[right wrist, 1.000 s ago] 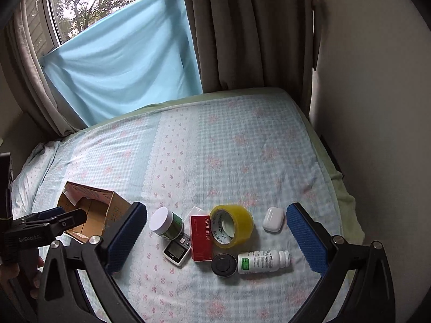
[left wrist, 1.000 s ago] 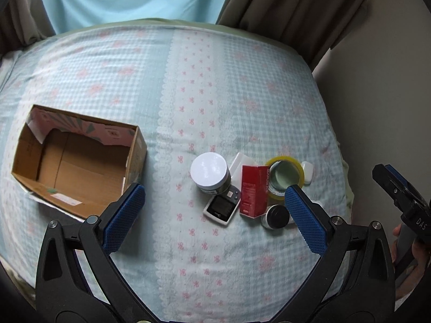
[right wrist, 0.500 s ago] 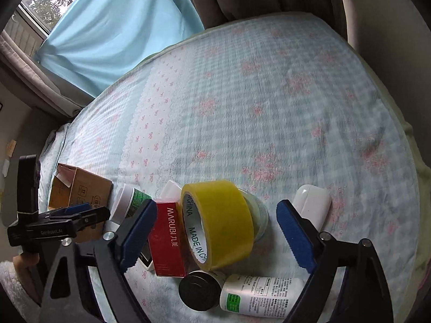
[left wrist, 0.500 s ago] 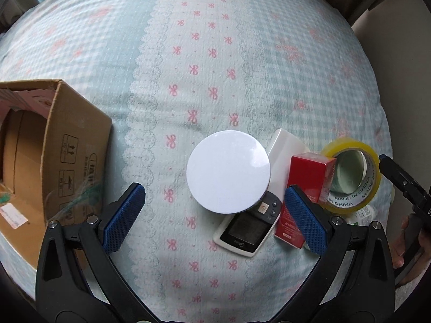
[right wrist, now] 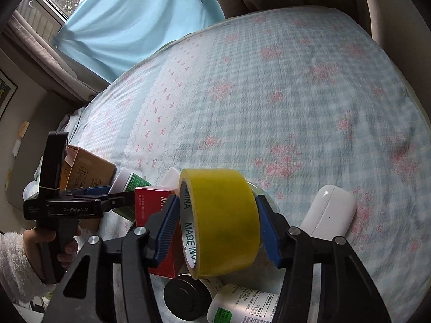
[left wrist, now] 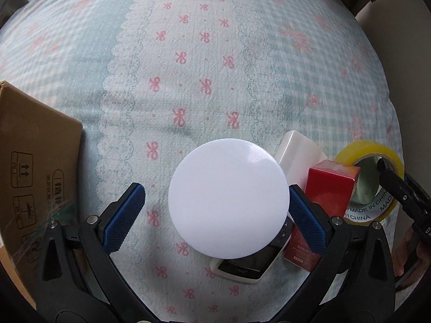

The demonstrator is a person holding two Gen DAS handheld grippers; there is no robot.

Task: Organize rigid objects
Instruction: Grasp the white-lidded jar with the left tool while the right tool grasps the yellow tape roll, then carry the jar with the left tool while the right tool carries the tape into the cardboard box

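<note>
In the left wrist view, the left gripper (left wrist: 215, 204) hangs over a bed (left wrist: 204, 62) covered in pale blue checked cloth with pink bows. Its two blue-padded fingers are spread wide on either side of a jar with a round white lid (left wrist: 228, 198), seen from above; the right pad sits just beside the lid's edge, while the left pad stands apart from it with bare cloth between. Under the jar's near edge lies a small digital device (left wrist: 249, 265) with a dark screen. To the right of the jar stands a red box (left wrist: 330, 188), with a white case (left wrist: 299, 150) behind it and a roll of yellow tape (left wrist: 369, 183) farther right. A cardboard box (left wrist: 35, 167) fills the left edge. The right gripper's black tip shows at the far right, by the tape. In the right wrist view, the right gripper (right wrist: 217, 227) has its blue fingers on the two flat sides of the tape roll (right wrist: 221, 220), which stands on edge between them; both pads appear to touch it, pinching it. Below the roll lies a white bottle with a black cap (right wrist: 221, 300). A white earbud case (right wrist: 330, 210) rests to the right. The red box (right wrist: 155, 210) and the green jar (right wrist: 129, 188) are to the left, where the left gripper (right wrist: 118, 193) and the hand (right wrist: 48, 245) holding it are visible.
</note>
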